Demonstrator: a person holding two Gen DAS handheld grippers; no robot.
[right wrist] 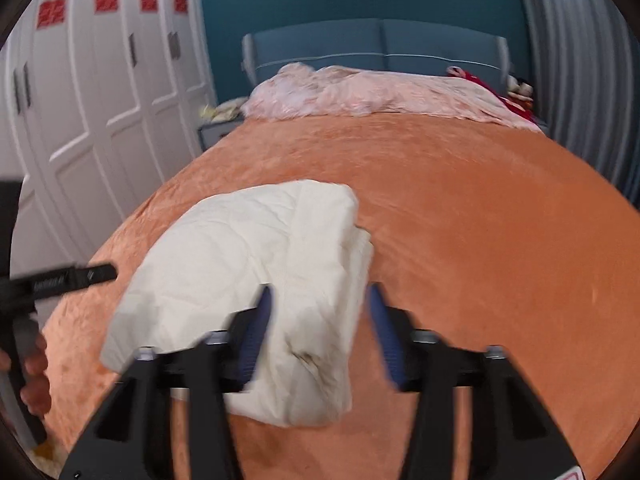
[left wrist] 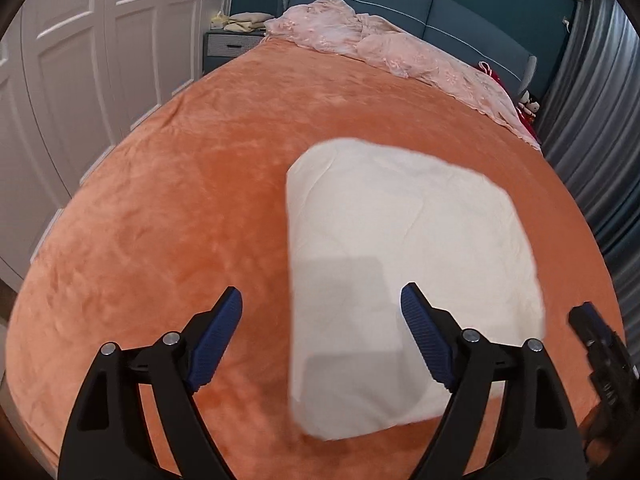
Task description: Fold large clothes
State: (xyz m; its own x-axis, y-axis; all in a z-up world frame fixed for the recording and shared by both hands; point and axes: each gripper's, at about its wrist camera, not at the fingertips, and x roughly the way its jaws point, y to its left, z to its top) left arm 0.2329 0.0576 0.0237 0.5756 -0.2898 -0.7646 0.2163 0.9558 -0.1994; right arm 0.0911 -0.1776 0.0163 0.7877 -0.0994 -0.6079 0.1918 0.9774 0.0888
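**Folded garment down, both grippers clear**

Lying on the orange bedspread (left wrist: 168,208), the cream folded garment (left wrist: 400,264) sits right of centre in the left wrist view. The left gripper (left wrist: 322,332) stands wide and empty, its near edge just below. In the right wrist view, the right gripper (right wrist: 318,328) is narrower, apart above the garment's 5 o'clock corner, nothing pinched. Risk, as I judge it: a pad snagging loose layers could drag the fold open on the plush cover.
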